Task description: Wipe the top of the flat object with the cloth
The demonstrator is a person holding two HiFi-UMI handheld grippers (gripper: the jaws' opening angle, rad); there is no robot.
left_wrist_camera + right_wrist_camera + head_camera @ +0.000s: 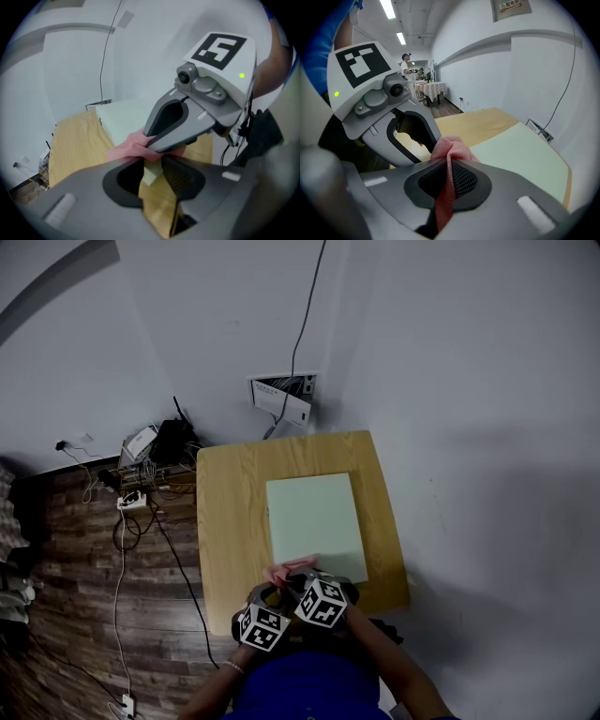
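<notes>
The right gripper (449, 165) is closed on the pink cloth (451, 149). The cloth is pinched between its fingers; a bunch of it stands up past the tips, and a strip hangs down behind them through the gap. The pale green flat object (314, 517) lies on the wooden table (230, 521), in front of these fingertips and a little to their right.

The left gripper (152, 168) has its fingers a little apart, with nothing between them. Through the gap one sees only bare wood and the near corner of the flat object. The cloth is just beyond its tips; whether it touches them I cannot tell.

The two grippers point toward each other at an angle, tips close together over the near edge of the flat object. The person's forearms (394, 667) come in from below.
</notes>
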